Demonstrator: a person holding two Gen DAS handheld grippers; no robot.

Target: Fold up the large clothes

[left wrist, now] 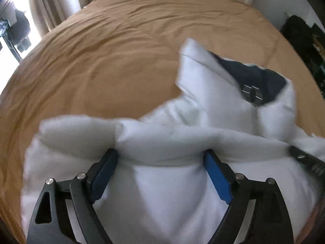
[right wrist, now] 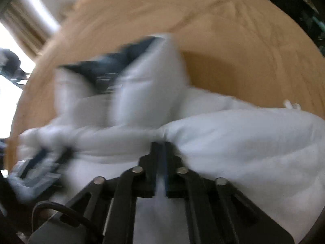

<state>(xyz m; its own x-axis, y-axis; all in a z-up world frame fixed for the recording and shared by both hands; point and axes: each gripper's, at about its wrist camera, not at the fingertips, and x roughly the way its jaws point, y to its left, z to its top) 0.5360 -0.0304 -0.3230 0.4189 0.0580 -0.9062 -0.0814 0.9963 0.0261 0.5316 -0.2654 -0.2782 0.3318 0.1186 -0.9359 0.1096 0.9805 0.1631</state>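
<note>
The white puffer jacket (left wrist: 162,146) lies in a soft heap at the near edge of the bed, spread over the tan bedspread (left wrist: 105,61), with its collar end standing up farther in and showing a dark navy lining (left wrist: 254,75) with a small striped label. It is a bulky, quilted thing: fat padded ridges, a smooth and slightly glossy shell, seams that pinch the filling into pillows. The left gripper (left wrist: 160,162) sits low over one such ridge with its blue-padded fingers (left wrist: 103,170) set wide apart and the fabric bulging between them, touching the pads but not pinched. The right gripper (right wrist: 160,158) has its jaws drawn nearly together on a thin fold of the jacket, white cloth showing in the narrow slot between them, so it appears to be gripping that fold. The right wrist view is smeared by motion, so finer detail there cannot be read. The step in hand looks like gathering one side of the jacket to carry it across the body. To do that well, the left tongs should bite deep enough to catch both shell and filling, since slick padded cloth tends to slip from a shallow pinch; both grips would best rise together and move level, keeping the fold line straight. The bedspread is matte and creased, and the padding will likely spring back unless pressed flat.
</note>
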